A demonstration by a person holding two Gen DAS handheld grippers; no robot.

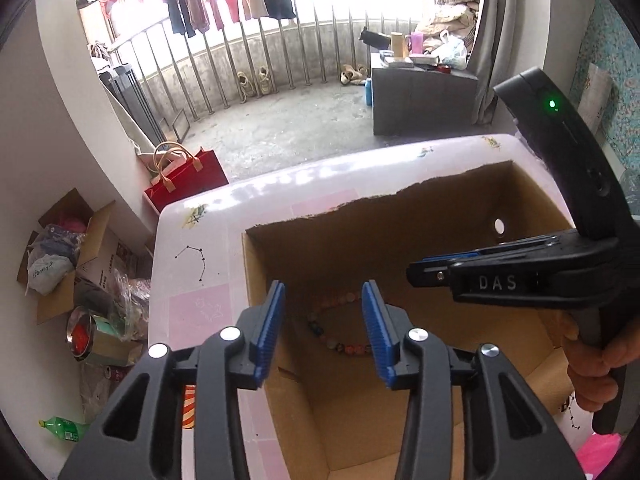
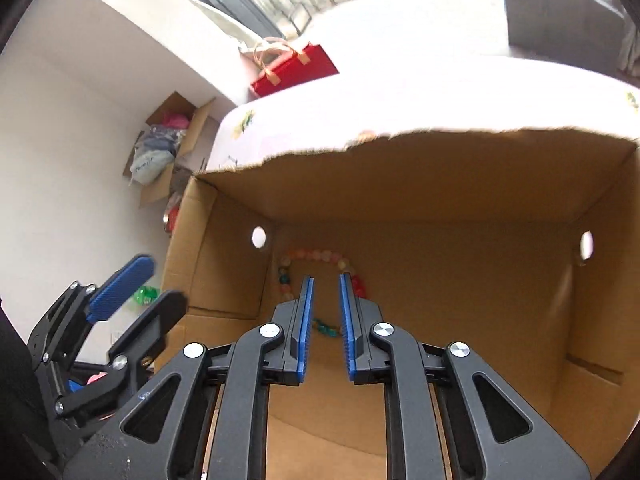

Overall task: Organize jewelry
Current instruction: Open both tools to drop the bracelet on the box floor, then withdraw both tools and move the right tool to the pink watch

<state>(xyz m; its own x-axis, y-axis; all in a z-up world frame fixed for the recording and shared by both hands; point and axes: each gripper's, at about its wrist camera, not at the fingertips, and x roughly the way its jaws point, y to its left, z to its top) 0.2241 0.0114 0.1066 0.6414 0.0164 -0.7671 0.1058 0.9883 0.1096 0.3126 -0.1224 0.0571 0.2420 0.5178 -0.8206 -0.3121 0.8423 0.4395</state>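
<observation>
We count one box (image 1: 400, 248), open on one surface (image 1: 200, 264), with one bead string (image 1: 340, 344) on its floor at 12 o'clock from the left claw (image 1: 324, 328). Two claws in all: the right claw (image 2: 325, 328) is the second. The box walls show two round holes, one (image 2: 259, 237) at 10 o'clock and one (image 2: 586, 245) at 2 o'clock. On the floor: one red bag (image 1: 188, 178) and one green bottle (image 1: 64, 428).

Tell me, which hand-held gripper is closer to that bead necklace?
Right hand-held gripper: inside the cardboard box, just above the bead necklace. Left hand-held gripper hovers higher, above the box's opening.
</observation>
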